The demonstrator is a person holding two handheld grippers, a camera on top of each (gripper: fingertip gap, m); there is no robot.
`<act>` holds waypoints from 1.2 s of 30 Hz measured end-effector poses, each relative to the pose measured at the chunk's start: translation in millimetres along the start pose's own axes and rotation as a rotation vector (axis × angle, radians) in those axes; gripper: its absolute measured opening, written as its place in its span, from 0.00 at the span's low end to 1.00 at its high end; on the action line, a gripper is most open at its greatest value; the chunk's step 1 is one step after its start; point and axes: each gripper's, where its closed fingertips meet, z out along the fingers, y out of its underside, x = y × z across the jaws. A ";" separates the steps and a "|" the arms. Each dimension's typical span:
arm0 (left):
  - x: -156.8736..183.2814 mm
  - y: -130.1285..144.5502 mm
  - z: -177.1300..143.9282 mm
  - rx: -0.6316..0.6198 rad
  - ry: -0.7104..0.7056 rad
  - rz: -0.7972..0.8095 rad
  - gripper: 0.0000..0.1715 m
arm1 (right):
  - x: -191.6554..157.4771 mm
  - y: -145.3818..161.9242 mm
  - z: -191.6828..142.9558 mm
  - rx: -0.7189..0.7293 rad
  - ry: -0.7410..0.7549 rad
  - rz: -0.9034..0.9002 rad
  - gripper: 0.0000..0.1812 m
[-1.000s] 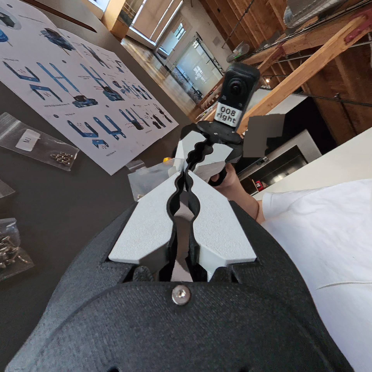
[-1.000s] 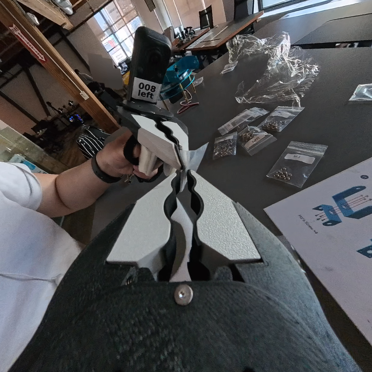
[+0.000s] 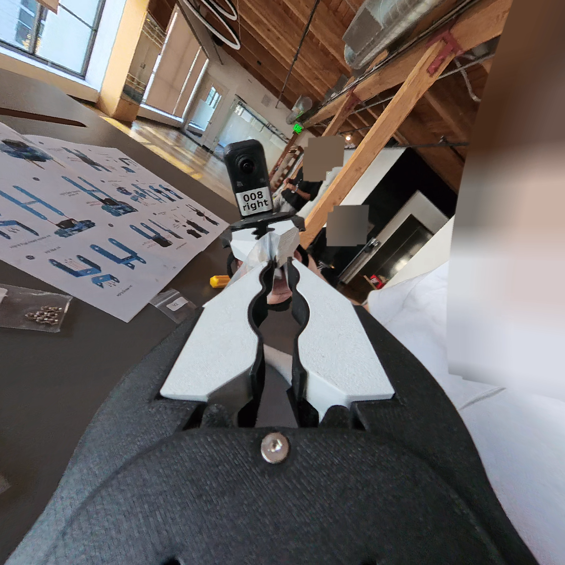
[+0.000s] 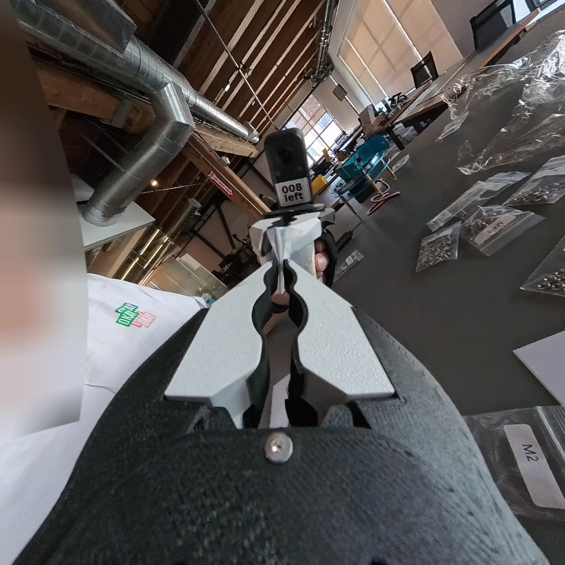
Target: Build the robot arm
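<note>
Both grippers are raised off the dark worktop, facing each other tip to tip, a small clear plastic bag stretched between them. Left gripper: jaws drawn in at the tips, pinching one edge of the bag. Right gripper: jaws likewise narrowed onto the opposite edge, film seen edge-on between them. Bag looks thin, limp and slick; likely near weightless, creases readily and could slide out of hard jaws. Best hold seems to be the flat margin near the top edge, clear of any contents; contents cannot be made out. Near by on the worktop: printed instruction sheet, other small bags of hardware, a yellow piece.
</note>
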 end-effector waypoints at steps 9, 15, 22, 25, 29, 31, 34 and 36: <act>-9.2 -1.8 -2.0 -0.016 -0.188 0.235 0.03 | 7.3 1.6 0.2 -0.010 0.052 -0.018 0.01; -17.0 4.1 0.2 -0.061 -0.294 0.349 0.02 | 13.1 4.5 1.3 -0.026 0.092 -0.034 0.01; -20.8 4.6 -1.0 -0.050 -0.288 0.297 0.00 | 17.7 4.7 1.7 -0.032 0.141 -0.076 0.01; -25.6 4.3 -2.1 -0.053 -0.331 0.312 0.04 | 20.2 3.1 0.3 -0.025 0.161 -0.083 0.01; -27.3 4.4 -1.5 -0.060 -0.367 0.358 0.06 | 25.4 1.6 -1.7 -0.016 0.196 -0.087 0.01; -27.2 4.2 -1.3 -0.061 -0.380 0.382 0.06 | 27.8 2.1 -1.8 -0.019 0.215 -0.098 0.01; -26.1 3.4 -0.6 -0.059 -0.389 0.413 0.05 | 29.6 4.9 -0.2 -0.036 0.231 -0.116 0.01; -28.2 5.6 -0.8 -0.079 -0.405 0.431 0.03 | 28.7 6.0 1.4 -0.042 0.230 -0.126 0.01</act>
